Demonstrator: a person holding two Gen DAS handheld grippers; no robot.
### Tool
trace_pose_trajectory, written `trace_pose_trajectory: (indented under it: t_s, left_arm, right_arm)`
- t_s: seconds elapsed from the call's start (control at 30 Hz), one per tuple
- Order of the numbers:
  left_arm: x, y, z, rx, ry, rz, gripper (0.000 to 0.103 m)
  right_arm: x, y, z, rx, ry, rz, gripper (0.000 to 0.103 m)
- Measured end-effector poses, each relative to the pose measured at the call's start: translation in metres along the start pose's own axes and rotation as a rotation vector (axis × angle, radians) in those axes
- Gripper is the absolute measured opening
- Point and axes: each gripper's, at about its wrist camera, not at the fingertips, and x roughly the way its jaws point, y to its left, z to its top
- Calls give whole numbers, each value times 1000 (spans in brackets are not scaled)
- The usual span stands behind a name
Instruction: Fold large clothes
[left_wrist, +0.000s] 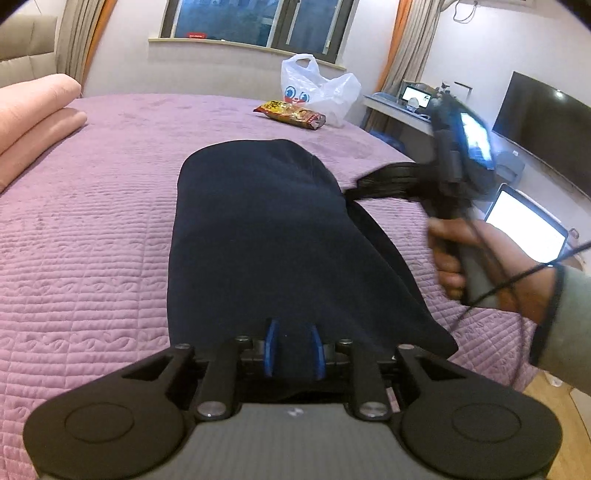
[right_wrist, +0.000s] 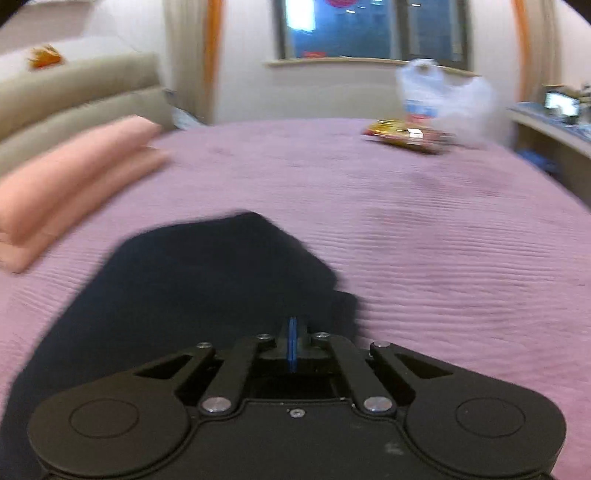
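right now, dark garment (left_wrist: 266, 236) on purple bedspread (left_wrist: 92, 229), left gripper (left_wrist: 294, 349) pinching its near edge, right gripper (right_wrist: 292, 345) pressed together over the cloth, grip unclear

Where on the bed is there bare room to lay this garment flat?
Bare quilt lies between the dark garment and the pink folded blanket, and beyond the garment toward the window. The far right corner is crowded: snack packet and plastic bag.
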Motion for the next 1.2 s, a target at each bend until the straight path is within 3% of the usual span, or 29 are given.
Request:
trace_pose_trajectory:
  t_s: [0.03, 0.13, 0.3, 0.33, 0.37, 0.47, 0.53, 0.57, 0.73, 0.87, 1.2]
  left_arm:
    - [-3, -2, 1, 1, 0, 6, 24]
    - [-17, -12, 6, 6, 2, 2, 24]
    - [-57, -40, 12, 47, -35, 59, 35]
    - [-66, -46, 14, 54, -51, 83, 36]
    - [-76, -52, 16, 59, -71, 118, 36]
    - [-111, -73, 28, 51, -159, 272, 38]
    - [-128, -83, 40, 39, -185, 324, 45]
    - [-137, -87, 46, 33, -191, 338, 53]
    - [-175, -103, 63, -17, -237, 374, 80]
    - [-192, -111, 60, -39, -244, 422, 83]
    - [-210, -108, 55, -48, -218, 410, 86]
  right_arm:
    - [-10, -5, -1, 17, 12, 6, 6]
    - [-53, -7, -4, 40, 7, 48, 7]
    - [-138, 14, -15, 4, 18, 104, 12]
    - [-151, 17, -18, 7, 29, 102, 21]
    - [-165, 22, -19, 13, 45, 106, 37]
    - [-205, 33, -20, 40, 36, 140, 67]
    - [-228, 41, -17, 46, 22, 150, 71]
    - [-239, 46, -14, 51, 17, 148, 76]
    - [-275, 69, 0, 36, 12, 76, 80]
    - [-292, 81, -1, 10, 4, 16, 81]
    - [-303, 90, -13, 28, 35, 4, 81]
